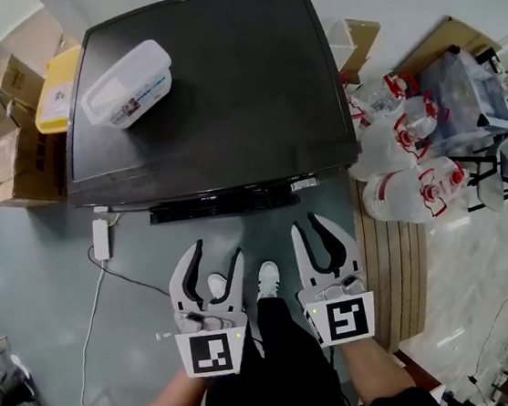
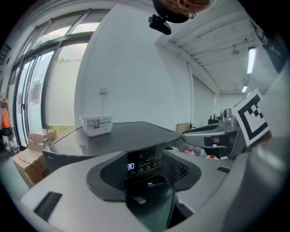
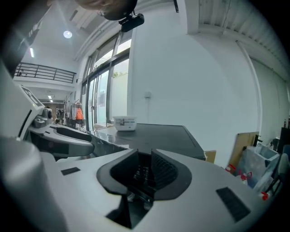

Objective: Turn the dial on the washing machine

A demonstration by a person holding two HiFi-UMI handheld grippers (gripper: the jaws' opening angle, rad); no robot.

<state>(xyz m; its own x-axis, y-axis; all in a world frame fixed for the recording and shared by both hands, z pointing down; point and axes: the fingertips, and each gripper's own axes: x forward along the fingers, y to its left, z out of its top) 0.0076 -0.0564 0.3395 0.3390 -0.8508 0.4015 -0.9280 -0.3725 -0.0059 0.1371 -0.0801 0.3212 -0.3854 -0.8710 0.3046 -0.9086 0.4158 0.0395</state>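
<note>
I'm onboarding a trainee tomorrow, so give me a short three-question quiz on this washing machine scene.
1. True or false: the white plastic tub sits on top of the washing machine.
2. What number glows on the display seen between the jaws of the left gripper?
3. The right gripper is: A gripping the dial, B holding the tub, C empty.
Key: 1 true; 2 30; 3 C.

Washing machine (image 1: 213,92) top: dark, smooth, glossy, reflections visible; tub (image 1: 127,84): translucent white plastic, printed label; boxes (image 1: 7,136): matt brown cardboard; floor (image 1: 45,297): smooth, faint sheen; slats (image 1: 395,263): pale wood, probably unvarnished; left gripper (image 1: 217,250) and right gripper (image 1: 303,223): matt grey plastic, black ribbed pads (image 3: 165,174).
</note>
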